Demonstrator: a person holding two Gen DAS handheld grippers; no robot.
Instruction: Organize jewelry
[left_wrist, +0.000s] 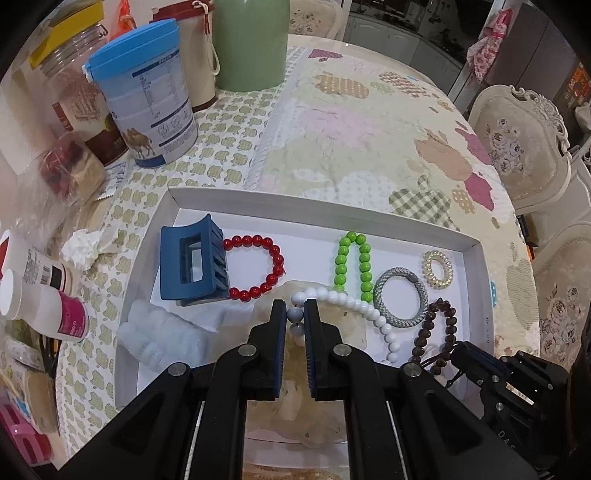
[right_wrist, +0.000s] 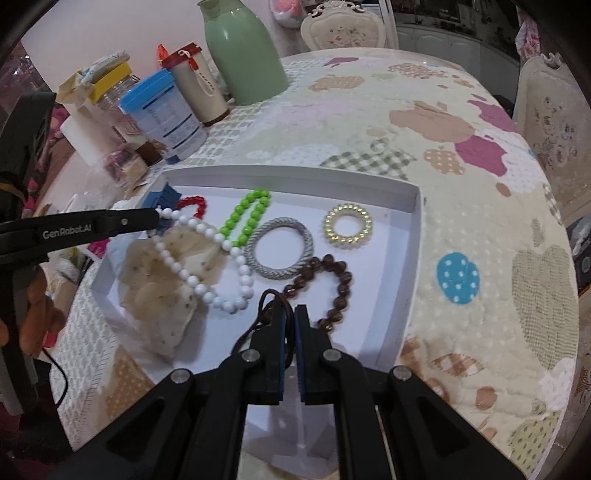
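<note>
A shallow white tray (left_wrist: 476, 280) on the quilted table (left_wrist: 369, 122) holds the jewelry: a blue claw clip (left_wrist: 192, 262), red bead bracelet (left_wrist: 258, 267), green bead strand (left_wrist: 351, 262), grey hair tie (left_wrist: 400, 297) and coiled gold tie (left_wrist: 437, 267) (smallest). The left gripper (left_wrist: 295, 317) pinches the white bead bracelet (left_wrist: 354, 306). The right gripper (right_wrist: 290, 317), jaws nearly together, clamps the cord of the brown bead bracelet (right_wrist: 332, 284).

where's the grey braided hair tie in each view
Left wrist: grey braided hair tie right of centre, between green bead bracelet and brown one.
Right wrist: hair tie centre, just right of green beads.
Shared landmark: gold spiral hair tie beside it.
</note>
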